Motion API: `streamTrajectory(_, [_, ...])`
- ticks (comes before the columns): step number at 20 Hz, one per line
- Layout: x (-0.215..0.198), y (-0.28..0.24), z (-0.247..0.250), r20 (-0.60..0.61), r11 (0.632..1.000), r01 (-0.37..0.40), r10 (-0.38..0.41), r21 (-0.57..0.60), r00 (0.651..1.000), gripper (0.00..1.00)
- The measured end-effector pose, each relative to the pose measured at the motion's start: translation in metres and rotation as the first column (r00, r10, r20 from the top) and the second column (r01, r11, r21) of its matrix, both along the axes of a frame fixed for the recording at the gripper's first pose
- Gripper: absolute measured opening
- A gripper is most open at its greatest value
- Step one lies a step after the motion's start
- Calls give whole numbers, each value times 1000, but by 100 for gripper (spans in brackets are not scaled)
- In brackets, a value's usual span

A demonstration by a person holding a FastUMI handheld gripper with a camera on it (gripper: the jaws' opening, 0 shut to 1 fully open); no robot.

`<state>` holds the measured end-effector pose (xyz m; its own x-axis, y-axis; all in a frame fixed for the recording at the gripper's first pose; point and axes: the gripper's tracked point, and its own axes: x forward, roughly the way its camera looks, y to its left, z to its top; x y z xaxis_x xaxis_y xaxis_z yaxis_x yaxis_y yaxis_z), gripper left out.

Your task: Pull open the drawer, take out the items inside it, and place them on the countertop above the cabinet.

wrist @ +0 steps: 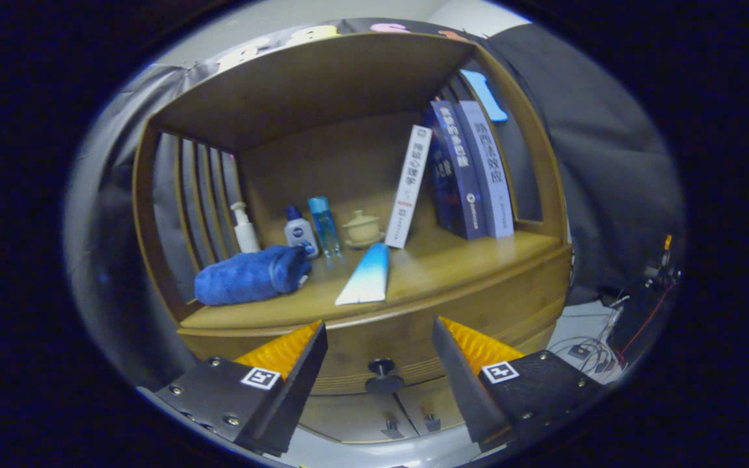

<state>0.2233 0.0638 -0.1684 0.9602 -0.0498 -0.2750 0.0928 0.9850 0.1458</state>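
Between the hand-held gripper (380,338) fingers (spread wide) sits the drawer knob (383,374).

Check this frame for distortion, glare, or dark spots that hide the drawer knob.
Gripper view: fisheye bows the countertop edge; a soft sheen lies on the wood near the books; the drawer knob sits dim but sharp, between the open gripper fingers.
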Motion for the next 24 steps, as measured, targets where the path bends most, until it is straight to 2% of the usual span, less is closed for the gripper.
streamTrajectory(2, [-7, 2, 33, 41, 999, -17, 18, -36, 999, 97])
streamTrajectory(4, [-15, 6, 74, 98, 996, -28, 37, -89, 994, 91])
streamTrajectory(5, [-19, -1, 95, 124, 992, -4, 20, -126, 992, 88])
streamTrajectory(8, [-45, -14, 147, 168, 979, 64, -31, -194, 985, 88])
streamTrajectory(11, [-69, -12, 183, 215, 977, 42, 4, -209, 977, 88])
streamTrajectory(13, [-86, 2, 196, 247, 978, -44, 95, -206, 964, 64])
streamTrajectory(14, [-94, 6, 204, 268, 977, -64, 118, -202, 956, 64])
streamTrajectory(16, [-110, -1, 218, 297, 978, -48, 109, -204, 949, 64])
streamTrajectory(19, [-127, -17, 217, 264, 970, 0, 67, -245, 962, 63])
streamTrajectory(24, [-140, -33, 198, 192, 964, 23, 29, -264, 981, 63])
